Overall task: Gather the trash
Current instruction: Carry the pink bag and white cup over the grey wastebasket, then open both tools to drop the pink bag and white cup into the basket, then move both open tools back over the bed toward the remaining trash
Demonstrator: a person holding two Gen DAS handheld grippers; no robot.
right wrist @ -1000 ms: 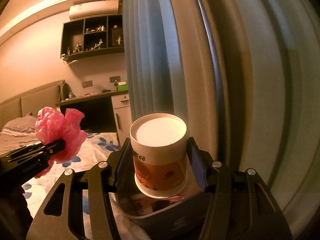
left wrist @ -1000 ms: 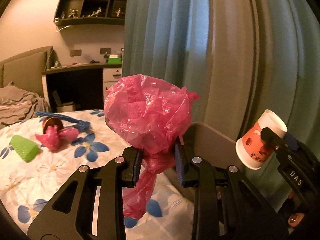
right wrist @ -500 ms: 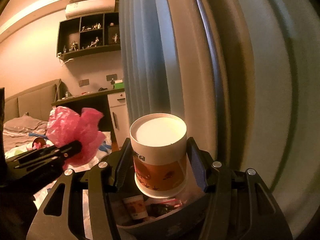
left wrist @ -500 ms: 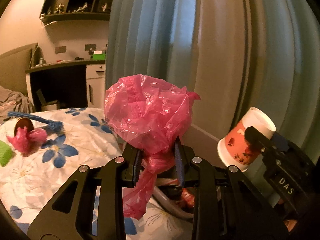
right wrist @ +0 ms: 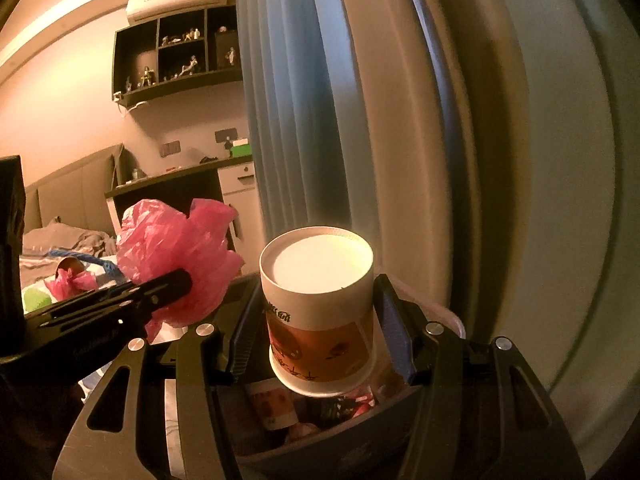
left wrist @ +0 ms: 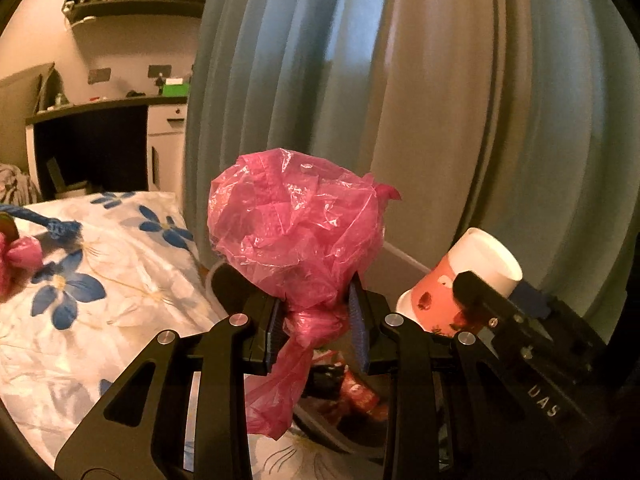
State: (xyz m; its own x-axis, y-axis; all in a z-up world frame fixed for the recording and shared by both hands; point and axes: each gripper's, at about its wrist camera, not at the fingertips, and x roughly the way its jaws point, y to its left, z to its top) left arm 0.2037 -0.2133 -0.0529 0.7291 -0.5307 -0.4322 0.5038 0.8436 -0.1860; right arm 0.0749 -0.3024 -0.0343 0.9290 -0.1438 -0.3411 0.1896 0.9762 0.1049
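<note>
My left gripper (left wrist: 316, 328) is shut on the knotted neck of a crumpled pink plastic bag (left wrist: 296, 232), which balloons above the jaws. My right gripper (right wrist: 320, 340) is shut on an orange and white paper cup (right wrist: 320, 312), held with its white base toward the camera. In the left wrist view the cup (left wrist: 452, 284) shows at the right; in the right wrist view the pink bag (right wrist: 180, 260) shows at the left. Both hang over a dark trash bin (right wrist: 320, 452) with wrappers inside, also seen below the bag in the left wrist view as the bin (left wrist: 340, 436).
A bed with a floral sheet (left wrist: 100, 300) lies to the left, carrying a second pink bag (left wrist: 20, 256), a blue rope (left wrist: 52, 224) and a green object (right wrist: 36, 300). Blue-grey curtains (left wrist: 400, 100) hang close behind the bin. A desk (left wrist: 100, 140) stands at the back.
Both grippers have swung right and sunk toward the bin by the curtain. The bin's inside with its wrappers has come into view beneath the bag and the cup. Neither grip has changed.
</note>
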